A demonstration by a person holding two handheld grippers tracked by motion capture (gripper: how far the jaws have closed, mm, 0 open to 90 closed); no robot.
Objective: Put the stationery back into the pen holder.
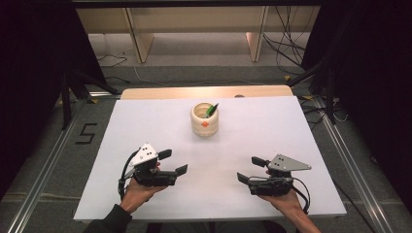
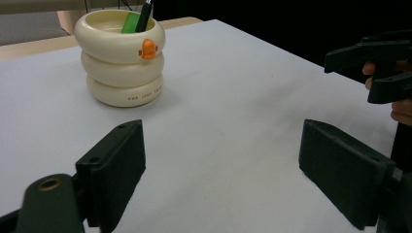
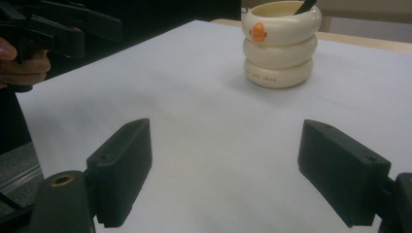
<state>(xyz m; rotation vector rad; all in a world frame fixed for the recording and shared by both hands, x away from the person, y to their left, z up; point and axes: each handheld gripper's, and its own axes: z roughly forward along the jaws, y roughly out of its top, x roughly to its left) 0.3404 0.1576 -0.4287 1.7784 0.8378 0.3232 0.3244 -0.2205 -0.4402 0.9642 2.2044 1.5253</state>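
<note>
Near the table's front edge I hold my left gripper (image 1: 172, 161) and right gripper (image 1: 251, 169) low, both with jaws spread, empty. Well ahead stands the cream ringed pot (image 1: 204, 119) holding a green pen (image 1: 211, 110). Nothing seems begun; reaching forward looks next.

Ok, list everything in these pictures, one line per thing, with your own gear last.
Table: one, white top with a wooden far edge, centre.
Cup: one, cream, stacked-ring shape with an orange mark on the front, upright on the far middle of the table.
Pen: one, green and black, leaning inside the cup.
Shelving: pale wood, on the floor beyond the table.
Cables: several, dark, on the floor at far right.
Left gripper: one, black, jaws apart, holding nothing, near left.
Right gripper: one, black, jaws apart, holding nothing, near right.
</note>
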